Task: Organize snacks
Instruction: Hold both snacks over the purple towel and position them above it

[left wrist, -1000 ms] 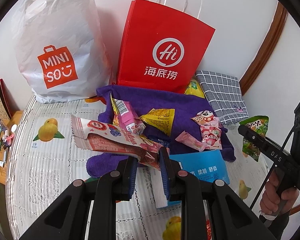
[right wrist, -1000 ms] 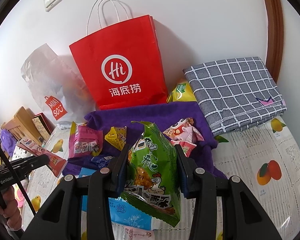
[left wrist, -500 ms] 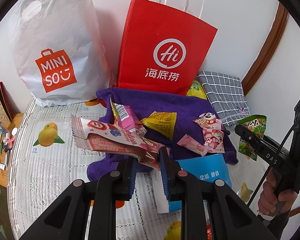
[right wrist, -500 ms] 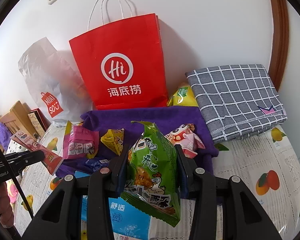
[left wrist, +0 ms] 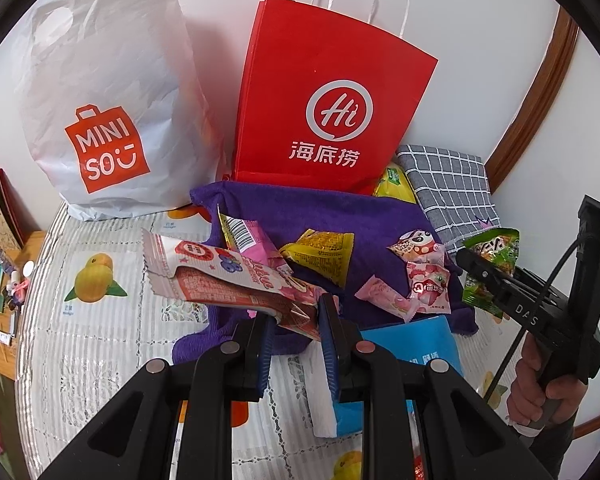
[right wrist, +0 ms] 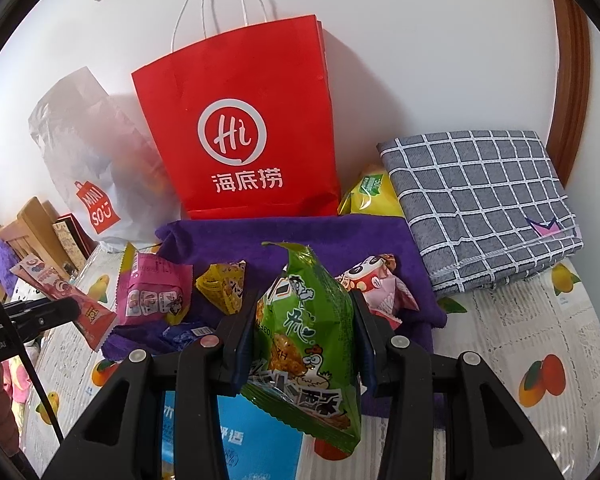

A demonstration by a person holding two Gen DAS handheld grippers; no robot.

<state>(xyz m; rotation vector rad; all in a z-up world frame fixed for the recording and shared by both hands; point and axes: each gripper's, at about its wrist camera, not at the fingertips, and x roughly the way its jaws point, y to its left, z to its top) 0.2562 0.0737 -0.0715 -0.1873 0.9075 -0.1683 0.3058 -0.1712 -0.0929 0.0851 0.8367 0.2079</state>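
Left gripper: fingers pinch the long pink snack packet by its end, above the purple towel. Right gripper: fingers clamp the green snack bag upright above the tabletop.

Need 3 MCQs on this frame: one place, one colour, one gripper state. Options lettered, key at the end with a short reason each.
1. Where does the small yellow snack packet lie?
A. on the purple towel
B. inside the red paper bag
C. on the grey checked cloth

2. What colour is the printed logo on the white plastic bag?
A. blue
B. orange-red
C. green

3. What is the right gripper doing?
A. open and empty
B. shut on a blue tissue pack
C. shut on the green chicken-print snack bag

Key: 1 A, the packet rests on the towel in front of the red bag. 2 B, the logo square on the white bag is orange-red. 3 C, both pads press the green bag's sides in the right wrist view.
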